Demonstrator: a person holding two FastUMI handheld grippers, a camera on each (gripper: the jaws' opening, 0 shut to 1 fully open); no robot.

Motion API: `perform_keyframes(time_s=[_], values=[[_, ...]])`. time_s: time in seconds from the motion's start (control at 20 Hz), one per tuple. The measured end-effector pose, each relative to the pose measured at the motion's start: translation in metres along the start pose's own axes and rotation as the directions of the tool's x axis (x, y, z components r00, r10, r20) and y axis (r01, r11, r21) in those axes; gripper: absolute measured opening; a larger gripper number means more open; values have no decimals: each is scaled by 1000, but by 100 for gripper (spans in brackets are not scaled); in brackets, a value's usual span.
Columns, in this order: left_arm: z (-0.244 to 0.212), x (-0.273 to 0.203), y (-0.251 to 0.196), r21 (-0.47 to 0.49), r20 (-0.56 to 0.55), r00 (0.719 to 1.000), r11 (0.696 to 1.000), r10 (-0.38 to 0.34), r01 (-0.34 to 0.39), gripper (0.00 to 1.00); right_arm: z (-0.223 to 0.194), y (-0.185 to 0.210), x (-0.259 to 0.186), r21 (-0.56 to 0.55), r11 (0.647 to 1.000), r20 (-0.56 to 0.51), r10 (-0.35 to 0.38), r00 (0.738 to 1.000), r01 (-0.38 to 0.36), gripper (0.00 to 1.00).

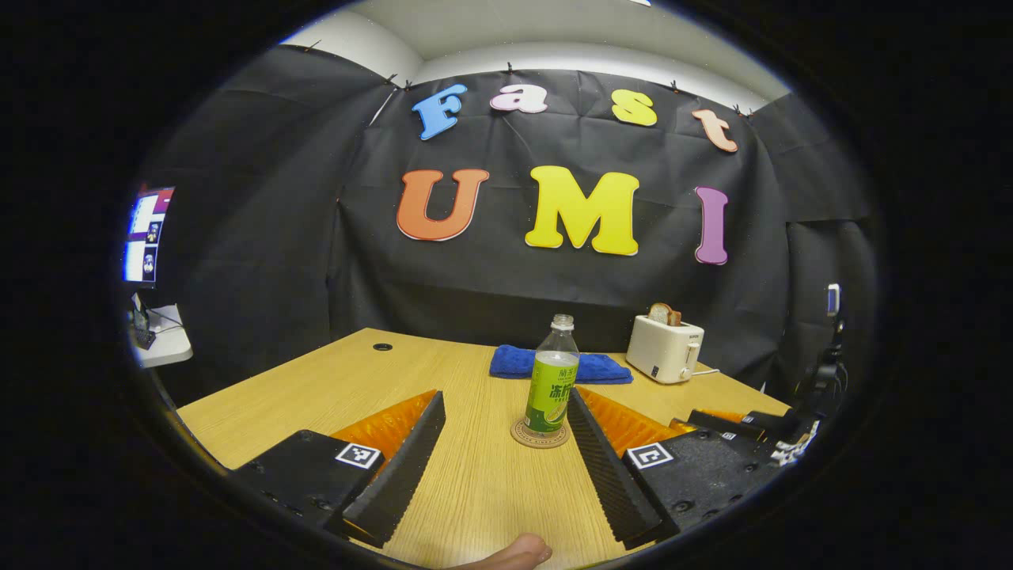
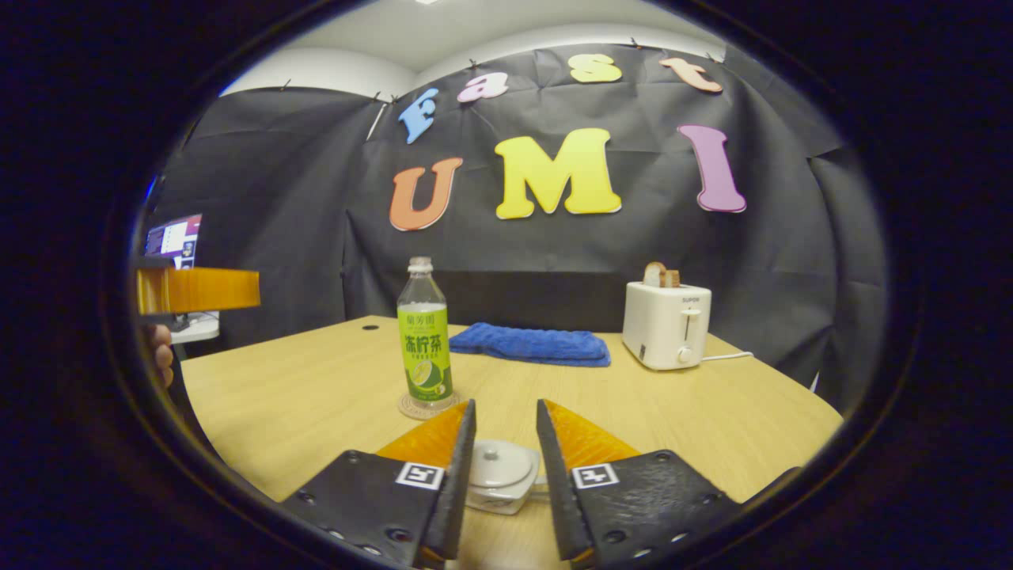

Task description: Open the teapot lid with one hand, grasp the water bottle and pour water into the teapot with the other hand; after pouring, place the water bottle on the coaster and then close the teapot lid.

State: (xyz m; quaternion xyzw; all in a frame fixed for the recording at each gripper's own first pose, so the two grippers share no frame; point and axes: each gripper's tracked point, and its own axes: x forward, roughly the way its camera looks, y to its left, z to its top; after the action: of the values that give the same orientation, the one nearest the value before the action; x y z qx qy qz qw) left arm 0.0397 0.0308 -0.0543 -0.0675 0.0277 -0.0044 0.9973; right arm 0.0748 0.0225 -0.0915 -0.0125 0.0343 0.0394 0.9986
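Apparently near the end, the bottle [image 2: 425, 332] stands on its coaster [image 2: 411, 408] on the bench [image 2: 712, 412] between the wide-open, empty left tool [image 1: 506, 443], while the right tool [image 2: 505, 451] straddles the lidded teapot [image 2: 498, 473], open, so only release remains.

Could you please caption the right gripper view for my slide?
Open right claw poised above the lidded white ceramic teapot; green-labelled plastic water bottle stands on its coaster.
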Motion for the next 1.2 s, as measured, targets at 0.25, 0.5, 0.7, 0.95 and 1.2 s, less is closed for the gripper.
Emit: perform_keyframes(time_s=[0.25, 0.5, 0.7, 0.95, 1.2], values=[[2, -7, 6, 65, 1, 999, 997, 49, -49, 96, 61, -14, -35, 68, 998, 87, 8, 996, -14, 99], [20, -27, -1, 104, 30, 997, 992, 71, -74, 96, 90, -61, -94, 31, 994, 99, -110, 989, 108, 96], [34, -42, -14, 113, 61, 997, 992, 54, -60, 97, 111, -59, -135, 53, 996, 138, -78, 987, 71, 92], [33, -55, -27, 110, 53, 998, 993, 34, -39, 97, 115, -55, -155, -16, 994, 138, -102, 985, 105, 95], [30, -51, -21, 103, 44, 998, 994, 42, -46, 97, 101, -44, -147, -18, 998, 90, -54, 995, 55, 96]])
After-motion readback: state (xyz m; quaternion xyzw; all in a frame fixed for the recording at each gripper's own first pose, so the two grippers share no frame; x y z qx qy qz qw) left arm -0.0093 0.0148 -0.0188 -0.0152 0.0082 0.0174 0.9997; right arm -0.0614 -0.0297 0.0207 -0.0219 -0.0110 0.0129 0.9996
